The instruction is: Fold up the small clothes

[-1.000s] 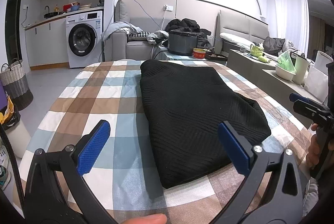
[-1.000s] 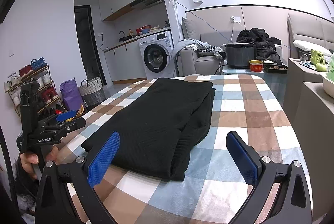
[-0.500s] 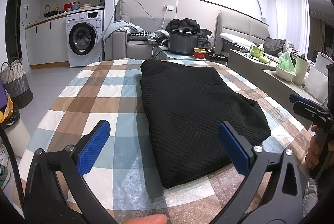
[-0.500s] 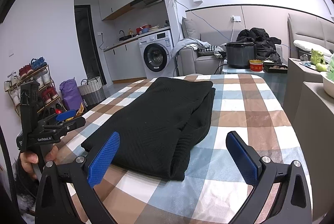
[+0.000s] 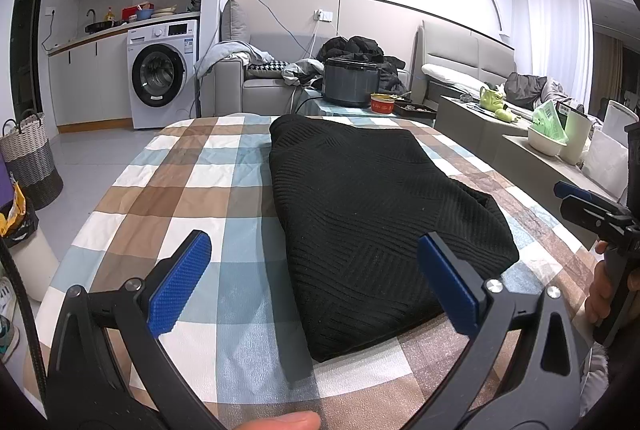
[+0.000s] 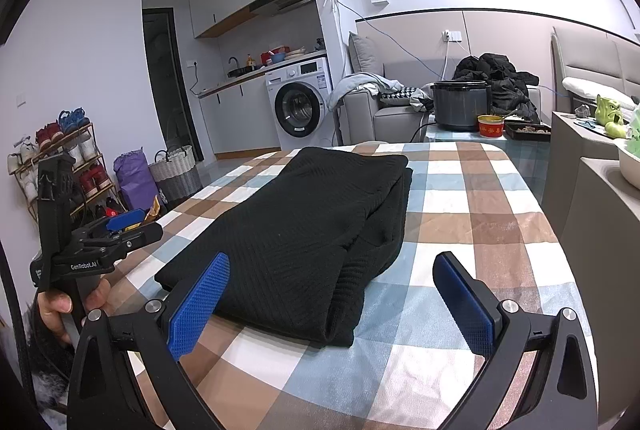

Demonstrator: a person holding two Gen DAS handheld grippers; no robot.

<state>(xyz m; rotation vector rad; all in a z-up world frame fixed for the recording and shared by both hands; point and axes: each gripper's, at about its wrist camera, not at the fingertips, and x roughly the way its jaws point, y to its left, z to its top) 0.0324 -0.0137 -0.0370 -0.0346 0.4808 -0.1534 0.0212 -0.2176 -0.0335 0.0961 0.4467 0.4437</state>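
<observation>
A black ribbed knit garment (image 5: 372, 213) lies folded into a long rectangle on the checked tablecloth (image 5: 180, 189). My left gripper (image 5: 316, 282) hovers open over its near end, blue pads wide apart and empty. In the right wrist view the same garment (image 6: 304, 234) shows its layered edge toward me. My right gripper (image 6: 332, 298) is open above its near corner, holding nothing. Each gripper appears in the other's view, held by a hand at the table's side: the right one (image 5: 588, 205), the left one (image 6: 108, 230).
A dark cooker pot (image 5: 350, 81) and red tin (image 5: 382, 103) stand on a small table beyond the far edge. Grey counters with bowls (image 5: 546, 145) run along the right. A washing machine (image 5: 162, 73), woven basket (image 5: 28, 157) and shoe rack (image 6: 56, 157) line the left.
</observation>
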